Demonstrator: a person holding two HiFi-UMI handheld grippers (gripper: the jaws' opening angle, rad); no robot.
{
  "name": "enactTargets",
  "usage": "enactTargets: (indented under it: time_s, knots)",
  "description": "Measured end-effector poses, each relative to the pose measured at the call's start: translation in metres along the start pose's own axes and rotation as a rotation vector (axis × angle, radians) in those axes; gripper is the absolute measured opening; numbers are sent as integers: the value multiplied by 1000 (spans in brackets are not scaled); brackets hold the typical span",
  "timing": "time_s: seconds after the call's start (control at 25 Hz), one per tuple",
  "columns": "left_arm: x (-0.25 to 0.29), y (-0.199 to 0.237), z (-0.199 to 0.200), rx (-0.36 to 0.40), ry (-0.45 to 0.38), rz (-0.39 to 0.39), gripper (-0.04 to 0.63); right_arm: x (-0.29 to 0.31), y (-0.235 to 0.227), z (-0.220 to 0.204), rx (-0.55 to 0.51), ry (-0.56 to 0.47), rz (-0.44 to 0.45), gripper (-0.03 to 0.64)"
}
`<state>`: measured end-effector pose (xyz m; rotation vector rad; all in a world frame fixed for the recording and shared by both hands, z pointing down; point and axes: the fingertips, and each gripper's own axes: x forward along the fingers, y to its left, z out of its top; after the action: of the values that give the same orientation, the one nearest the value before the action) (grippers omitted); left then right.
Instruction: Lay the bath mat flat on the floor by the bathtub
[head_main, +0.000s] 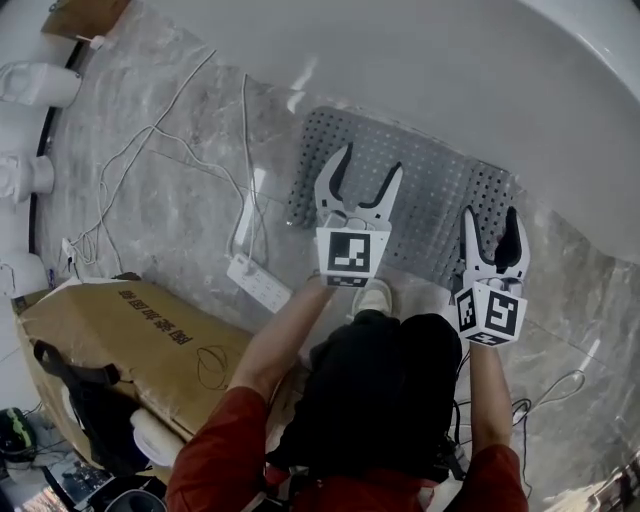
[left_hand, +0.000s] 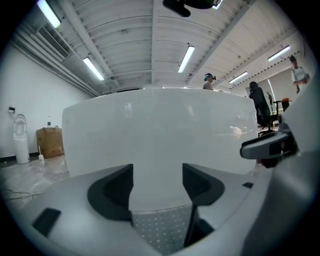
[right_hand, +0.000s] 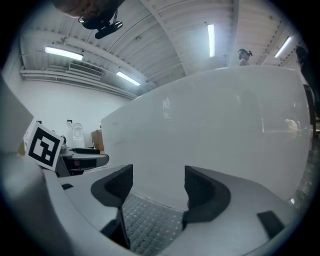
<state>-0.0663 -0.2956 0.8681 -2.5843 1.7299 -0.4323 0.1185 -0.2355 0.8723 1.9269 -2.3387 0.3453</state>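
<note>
Two tongs, both spread wide and gripping nothing: left tongs (head_main: 371, 162) held over the middle of the grey bath mat (head_main: 430, 190), right tongs (head_main: 490, 215) over its right end; contact with the mat impossible to tell. One mat, dotted all over, lying on the marble floor (head_main: 170, 200) right against the one white bathtub (head_main: 450, 60). Also on the floor: one white power strip (head_main: 258, 280) with thin white cables (head_main: 150, 135), one cardboard box (head_main: 130, 340). Only in the gripper views: dotted mat low between each pair of jaws, tub wall straight ahead, ceiling strip lights (left_hand: 186, 57). Only in the left gripper view: a toilet (left_hand: 20, 132) and three people (left_hand: 260, 102) beyond the tub.
</note>
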Motion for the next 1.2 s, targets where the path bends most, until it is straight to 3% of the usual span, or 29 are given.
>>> enactTargets:
  time_s: [0.24, 0.4, 0.68, 0.88, 1.2]
  knots:
    - [-16, 15, 103, -7, -46, 25, 304, -11, 16, 97, -24, -29, 23, 316]
    - [-40, 10, 174, 43, -26, 34, 304, -27, 24, 165, -48, -36, 22, 316]
    - [-89, 4, 302, -52, -39, 21, 304, -66, 31, 301, -48, -60, -6, 316]
    - [-125, -4, 402, -48, -53, -15, 304, -113, 35, 402, -55, -81, -41, 316]
    - [-187, -22, 533, -50, -90, -43, 304, -193, 43, 521, -64, -100, -77, 316]
